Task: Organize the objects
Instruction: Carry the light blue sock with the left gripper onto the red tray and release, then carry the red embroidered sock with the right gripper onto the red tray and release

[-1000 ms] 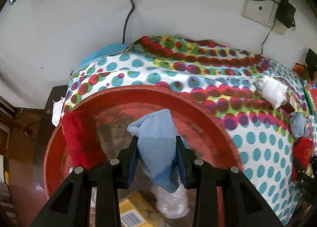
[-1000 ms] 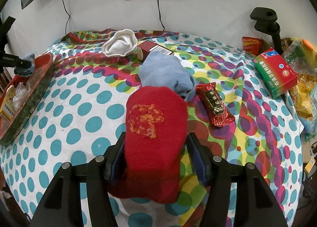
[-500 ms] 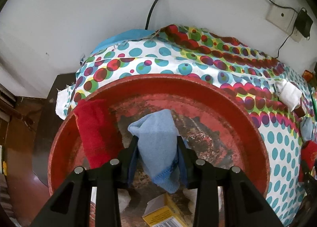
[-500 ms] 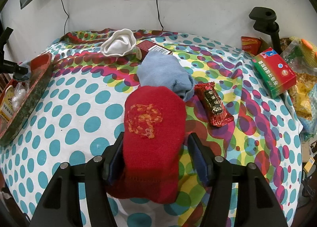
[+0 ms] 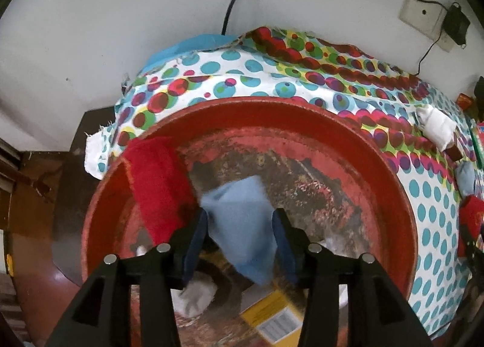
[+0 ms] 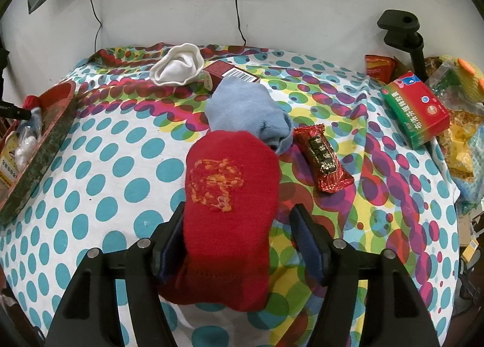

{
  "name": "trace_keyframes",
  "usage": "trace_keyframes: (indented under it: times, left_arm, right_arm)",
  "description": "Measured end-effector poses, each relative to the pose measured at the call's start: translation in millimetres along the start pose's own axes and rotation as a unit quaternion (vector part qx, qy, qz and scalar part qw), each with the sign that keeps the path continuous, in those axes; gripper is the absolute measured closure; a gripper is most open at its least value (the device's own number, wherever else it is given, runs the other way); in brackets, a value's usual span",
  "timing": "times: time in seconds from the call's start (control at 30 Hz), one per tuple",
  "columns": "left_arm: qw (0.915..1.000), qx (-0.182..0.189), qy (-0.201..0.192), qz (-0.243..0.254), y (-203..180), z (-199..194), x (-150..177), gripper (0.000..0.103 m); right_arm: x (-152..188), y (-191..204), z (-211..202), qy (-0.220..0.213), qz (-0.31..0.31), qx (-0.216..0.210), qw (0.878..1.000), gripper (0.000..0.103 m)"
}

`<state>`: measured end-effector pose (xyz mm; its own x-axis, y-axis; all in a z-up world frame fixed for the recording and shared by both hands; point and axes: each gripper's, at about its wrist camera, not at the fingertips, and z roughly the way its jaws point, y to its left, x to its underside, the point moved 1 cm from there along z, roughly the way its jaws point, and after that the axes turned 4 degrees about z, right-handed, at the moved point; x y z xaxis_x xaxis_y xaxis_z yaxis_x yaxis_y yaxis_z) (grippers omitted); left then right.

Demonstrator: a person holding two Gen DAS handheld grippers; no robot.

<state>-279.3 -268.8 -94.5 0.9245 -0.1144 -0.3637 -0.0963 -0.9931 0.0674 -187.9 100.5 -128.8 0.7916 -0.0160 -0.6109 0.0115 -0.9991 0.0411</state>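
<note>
Your left gripper [image 5: 240, 236] hangs over the red basin [image 5: 402, 195], and its jaws are opening: the light blue sock [image 5: 239, 216] is between the pads but looks blurred and loose, so I judge it is dropping out of the grip. Keep the hand over the middle of the basin until the sock is fully free, so that it lands inside, beside the red cloth [image 5: 157, 183] that hangs over the rim, and not on the rim itself.

Your right gripper [image 6: 237, 241] stands around the red sock [image 6: 230, 195] on the dotted tablecloth [image 6: 106, 165]. Its jaws are opening a little, and a gap shows at the right pad, so the sock only lies between them. Before you lift, centre the pads on the thick folded part and close firmly. The second blue sock [image 6: 248, 110] touches the red one at the far end; lift straight up so you do not drag it.
</note>
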Motion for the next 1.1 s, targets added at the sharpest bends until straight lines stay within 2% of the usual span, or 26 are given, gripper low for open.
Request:
trace_keyframes:
  times: [0.13, 0.2, 0.4, 0.5, 0.57, 0.63, 0.7, 0.8, 0.93, 1.03, 1.1]
  left_arm:
    - [0.9999, 0.0, -0.013, 0.009, 6.9, -15.6, 8.4, 0.054]
    - [0.9996, 0.004, -0.013, 0.025, 7.4, -26.0, 15.9, 0.054]
    - [0.9966, -0.014, -0.036, 0.072, -0.9, -58.2, 49.7, 0.054]
    - [0.9963, -0.004, -0.035, 0.078, -3.8, -62.1, 68.6, 0.054]
    - [0.9958, -0.013, -0.037, 0.083, -5.2, -60.8, 80.7, 0.054]
    - [0.9968, -0.019, -0.033, 0.07, -3.2, -57.7, 90.1, 0.054]
    - [0.9981, -0.01, -0.032, 0.051, 0.8, -54.4, 99.5, 0.054]
    - [0.9981, -0.022, -0.028, 0.05, 1.4, -48.5, 111.1, 0.054]
    - [0.9978, -0.026, -0.024, 0.055, 1.5, -41.8, 121.4, 0.054]
    - [0.9965, -0.038, -0.02, 0.071, -1.1, -38.0, 126.1, 0.054]
    - [0.9963, -0.031, -0.023, 0.077, -2.6, -38.1, 127.5, 0.054]
  right_arm:
    - [-0.8, 4.1, 0.9, 0.0, 0.0, 0.002, 1.0, 0.038]
    - [-0.9, 3.3, 0.6, 0.0, 0.007, 0.015, 1.0, 0.038]
    - [0.5, -1.3, -0.8, 0.0, 0.007, 0.017, 1.0, 0.038]
    - [0.5, -1.3, -0.8, 0.0, 0.009, 0.017, 1.0, 0.038]
    - [1.0, -4.1, -1.6, 0.0, 0.009, 0.019, 1.0, 0.038]
    - [1.1, -5.2, -2.3, 0.0, 0.01, 0.021, 1.0, 0.038]
    - [1.7, -11.1, -3.7, 0.003, 0.016, 0.024, 1.0, 0.038]
    - [2.5, -20.4, -7.1, 0.011, 0.019, 0.03, 0.999, 0.042]
    - [2.4, -26.4, -14.6, 0.022, 0.006, 0.038, 0.999, 0.053]
    - [0.1, -28.5, -26.8, 0.02, 0.002, 0.036, 0.999, 0.057]
    - [-3.6, -27.6, -34.9, 0.015, -0.003, 0.034, 0.999, 0.058]
